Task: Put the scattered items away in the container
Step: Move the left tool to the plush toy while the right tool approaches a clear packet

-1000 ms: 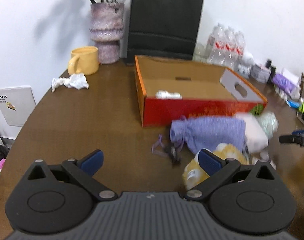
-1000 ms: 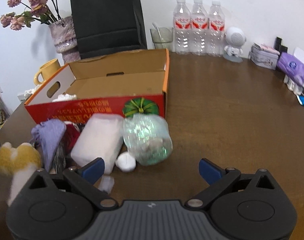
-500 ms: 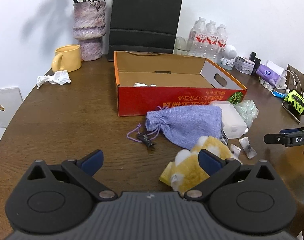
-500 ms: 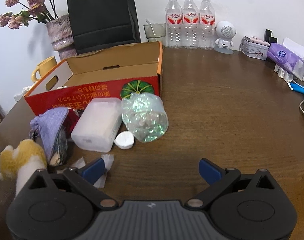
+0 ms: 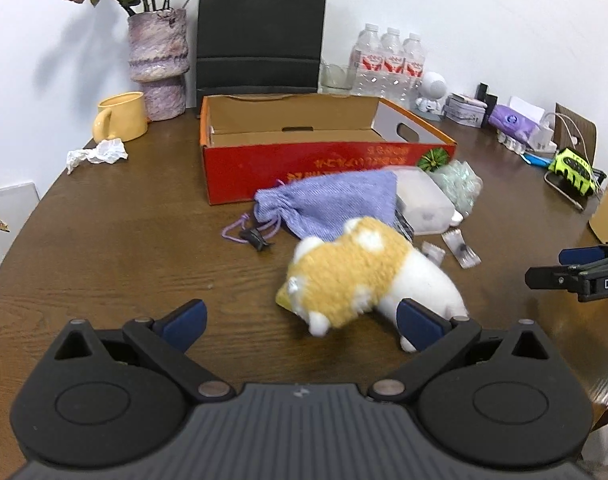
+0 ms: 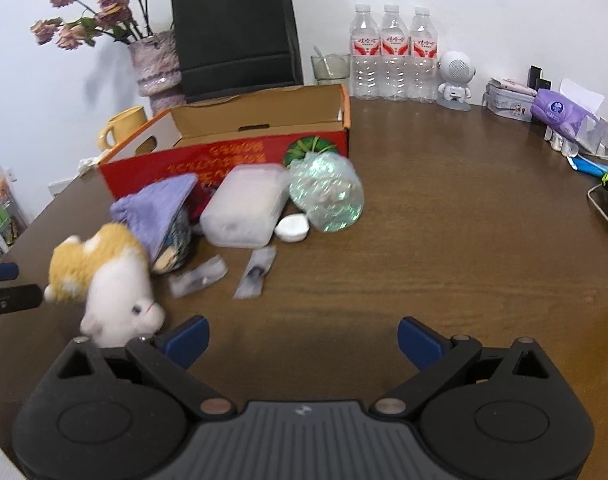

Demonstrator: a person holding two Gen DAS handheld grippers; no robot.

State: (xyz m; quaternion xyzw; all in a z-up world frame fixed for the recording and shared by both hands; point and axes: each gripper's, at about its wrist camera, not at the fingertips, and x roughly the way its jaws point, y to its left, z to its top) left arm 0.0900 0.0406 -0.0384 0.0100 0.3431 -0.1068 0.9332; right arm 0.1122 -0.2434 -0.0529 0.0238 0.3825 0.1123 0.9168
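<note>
On the left of the brown desk (image 5: 104, 240) stand one yellow mug (image 5: 122, 117) and one vase (image 5: 158, 62) of dried flowers, with one crumpled tissue (image 5: 97, 155) in front of them. Next comes one open red cardboard box (image 5: 304, 162), its long side running left to right across the left wrist view. Against its front wall lies one purple drawstring pouch (image 5: 327, 208), long axis across the view, its tied mouth pointing left. Beside it sit one frosted plastic box (image 6: 246, 208), one white cap (image 6: 291, 228) and one crushed clear bottle (image 6: 327, 196). Two small clear sachets (image 6: 256, 272) lie nearer. One yellow-and-white plush toy (image 5: 363, 276) lies on the desk, slanted, its white end toward the right finger of the left tool (image 5: 302, 318), which is spread wide and grips nothing. The right tool (image 6: 303, 336) is likewise released, over bare wood. Three water bottles (image 6: 391, 52) stand at the back.
</note>
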